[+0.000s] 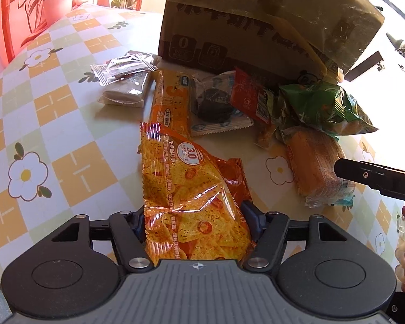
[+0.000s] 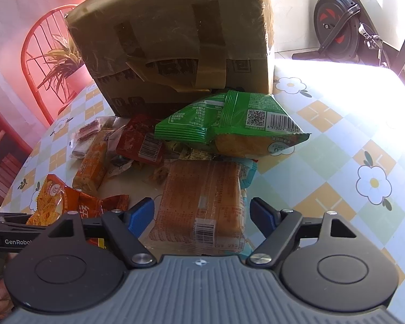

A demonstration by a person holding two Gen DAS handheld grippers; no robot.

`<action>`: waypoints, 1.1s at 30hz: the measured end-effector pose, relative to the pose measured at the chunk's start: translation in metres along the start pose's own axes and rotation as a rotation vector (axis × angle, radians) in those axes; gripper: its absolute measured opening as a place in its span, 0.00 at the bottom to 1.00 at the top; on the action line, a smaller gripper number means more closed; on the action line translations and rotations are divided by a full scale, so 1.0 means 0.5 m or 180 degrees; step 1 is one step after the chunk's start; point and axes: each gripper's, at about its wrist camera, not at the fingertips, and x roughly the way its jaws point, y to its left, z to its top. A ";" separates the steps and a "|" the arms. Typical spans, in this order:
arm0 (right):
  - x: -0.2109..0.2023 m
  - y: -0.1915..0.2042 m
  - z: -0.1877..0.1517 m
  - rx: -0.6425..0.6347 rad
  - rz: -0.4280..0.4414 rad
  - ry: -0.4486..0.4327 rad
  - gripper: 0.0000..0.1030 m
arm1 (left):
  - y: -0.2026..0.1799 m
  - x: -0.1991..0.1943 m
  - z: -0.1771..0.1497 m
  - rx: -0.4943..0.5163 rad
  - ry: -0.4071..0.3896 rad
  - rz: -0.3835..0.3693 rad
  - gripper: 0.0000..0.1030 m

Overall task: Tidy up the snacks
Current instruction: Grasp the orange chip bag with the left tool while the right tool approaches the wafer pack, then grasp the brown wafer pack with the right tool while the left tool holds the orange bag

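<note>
My left gripper is shut on an orange chip bag, its blue pads pressing both sides; the bag also shows in the right wrist view. My right gripper is open, its blue fingers apart on either side of an orange cracker pack, without squeezing it. That pack also lies at the right of the left wrist view. A pile of snacks lies beyond: a green bag, a red packet, a long orange pack and a dark cookie pack.
A taped cardboard box stands on the flowered checked tablecloth behind the pile. Two clear-wrapped bars lie at its left. A red chair and a potted plant stand past the table edge. An exercise bike is far right.
</note>
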 end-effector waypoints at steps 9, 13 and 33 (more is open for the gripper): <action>0.035 0.011 0.015 -0.0061 -0.0071 0.0034 0.93 | 0.015 -0.020 0.003 -0.0039 -0.0045 0.0181 0.61; 0.064 0.024 0.027 -0.0159 -0.0144 0.0100 0.93 | 0.020 -0.024 0.003 -0.0039 -0.0042 0.0200 0.61; 0.084 0.065 -0.014 -0.0592 -0.0070 0.0393 0.70 | 0.029 -0.040 -0.002 -0.0118 -0.0083 0.0310 0.61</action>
